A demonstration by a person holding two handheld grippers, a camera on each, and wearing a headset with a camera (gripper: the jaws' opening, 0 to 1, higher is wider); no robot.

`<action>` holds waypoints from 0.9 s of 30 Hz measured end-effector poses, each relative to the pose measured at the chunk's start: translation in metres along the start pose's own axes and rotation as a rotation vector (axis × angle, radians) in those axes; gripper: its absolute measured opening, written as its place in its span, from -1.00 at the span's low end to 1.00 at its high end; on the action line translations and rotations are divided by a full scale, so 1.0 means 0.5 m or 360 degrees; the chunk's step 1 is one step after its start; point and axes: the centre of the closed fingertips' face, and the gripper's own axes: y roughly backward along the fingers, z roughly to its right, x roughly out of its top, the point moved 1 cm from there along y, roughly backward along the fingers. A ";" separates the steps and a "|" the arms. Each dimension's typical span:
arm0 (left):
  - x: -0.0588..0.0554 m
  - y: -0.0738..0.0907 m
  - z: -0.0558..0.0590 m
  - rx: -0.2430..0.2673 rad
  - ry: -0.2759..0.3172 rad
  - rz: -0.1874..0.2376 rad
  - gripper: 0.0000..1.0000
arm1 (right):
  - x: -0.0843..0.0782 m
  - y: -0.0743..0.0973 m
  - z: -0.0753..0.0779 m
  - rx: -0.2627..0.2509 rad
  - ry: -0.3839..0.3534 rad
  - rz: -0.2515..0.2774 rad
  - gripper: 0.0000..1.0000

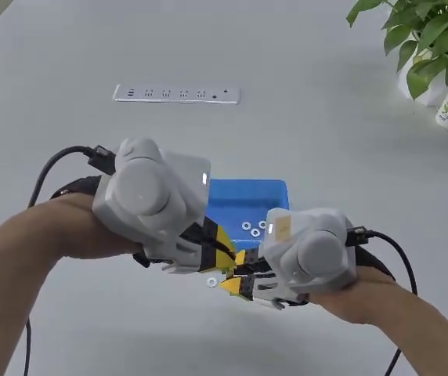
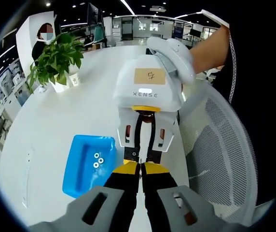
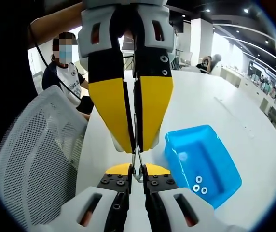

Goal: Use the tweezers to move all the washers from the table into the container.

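Three washers are lying inside the blue container at mid-frame, and one loose washer is waiting on the table just below it. The left gripper and right gripper are meeting tip to tip, their narrow jaws pinching the tweezers.

Pale grey moulded housings on left gripper and right gripper, black jaws tipped with yellow pads, black cables at the rears, tan label and XENSE lettering on right housing, cross-head screw in black jaw.
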 end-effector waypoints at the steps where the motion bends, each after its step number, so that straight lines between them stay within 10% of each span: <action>1: 0.002 0.002 -0.002 0.0002 0.0001 0.0001 -0.89 | 0.002 0.003 0.003 -0.0002 -0.0001 0.0000 -0.79; 27: 0.043 0.028 -0.087 0.0058 -0.0068 0.0018 -0.89 | 0.039 0.035 0.096 -0.0076 0.0050 0.0011 -0.79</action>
